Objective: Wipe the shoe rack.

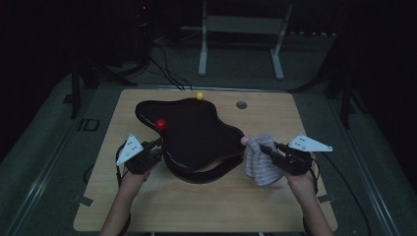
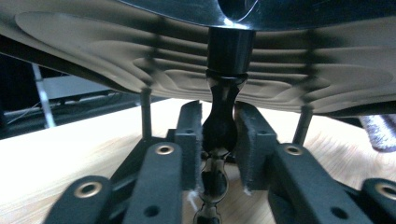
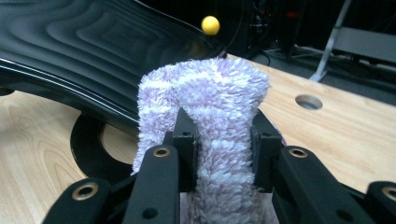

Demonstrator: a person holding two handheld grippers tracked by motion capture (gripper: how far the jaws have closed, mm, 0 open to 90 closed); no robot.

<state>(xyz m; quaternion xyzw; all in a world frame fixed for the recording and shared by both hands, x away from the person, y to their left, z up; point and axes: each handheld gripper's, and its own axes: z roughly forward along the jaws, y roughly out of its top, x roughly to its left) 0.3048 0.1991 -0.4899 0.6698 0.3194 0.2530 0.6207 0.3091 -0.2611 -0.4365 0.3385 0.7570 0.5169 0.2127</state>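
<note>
Gripping a fluffy, pale lilac striped cloth (image 3: pixel 210 121), the right gripper (image 3: pixel 219 149) has its black jaws pressed into the thick pile from both sides, so the fabric bulges up in a rounded hump between them and hangs down below. From above, the right gripper (image 1: pixel 275 148) sits at about four o'clock on the wooden table (image 1: pixel 206 206), the cloth (image 1: pixel 259 160) touching the right-hand lobe of a glossy black tray (image 1: pixel 196 132). That tray has a wavy, irregular outline and a rippled surface of concentric ridges (like contour lines), and it stands raised above the table on a curved black base (image 1: pixel 206 174). At eight o'clock the left gripper (image 1: pixel 153 146) points at the tray's left edge. Its own view looks up from beneath the ribbed underside (image 2: pixel 116 51), and its jaws are clamped on a shiny, turned black post (image 2: pixel 219 126) with a narrow waist. Farther off, a red ball (image 1: pixel 161 124) sits on the tray's rim at ten o'clock, a yellow ball (image 1: pixel 199 96) at twelve, and a round hole (image 1: pixel 241 104) pierces the tabletop at one.
</note>
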